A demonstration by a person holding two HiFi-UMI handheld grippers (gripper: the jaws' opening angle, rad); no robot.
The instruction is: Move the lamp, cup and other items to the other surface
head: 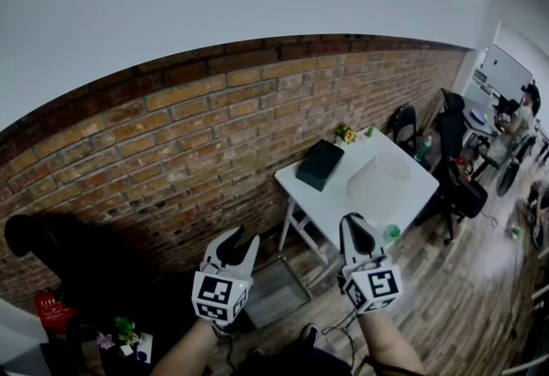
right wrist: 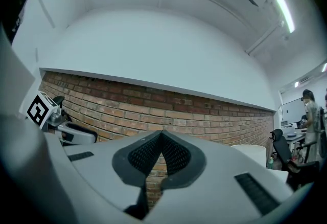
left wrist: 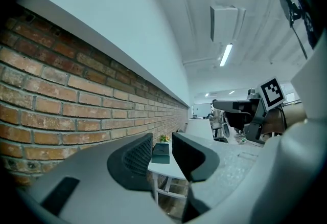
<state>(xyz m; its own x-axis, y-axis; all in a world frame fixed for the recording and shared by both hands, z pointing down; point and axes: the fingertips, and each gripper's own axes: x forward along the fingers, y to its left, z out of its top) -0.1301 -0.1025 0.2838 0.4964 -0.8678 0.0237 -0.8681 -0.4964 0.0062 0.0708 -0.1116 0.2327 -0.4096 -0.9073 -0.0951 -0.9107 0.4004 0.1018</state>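
A white table stands against the brick wall. It carries a dark green box, a white lampshade, a small pot of flowers and a green cup at its near corner. My left gripper is held level well short of the table, its jaws open with nothing between them. In the left gripper view, the box and the flowers show far off through the gap. My right gripper hangs in front of the table's near edge, shut and empty, with its tips meeting against the brick background.
Black chairs and a bag stand beyond the table, and a person sits at a far desk. A low spot at the lower left holds a red object and a small plant. The floor is wood.
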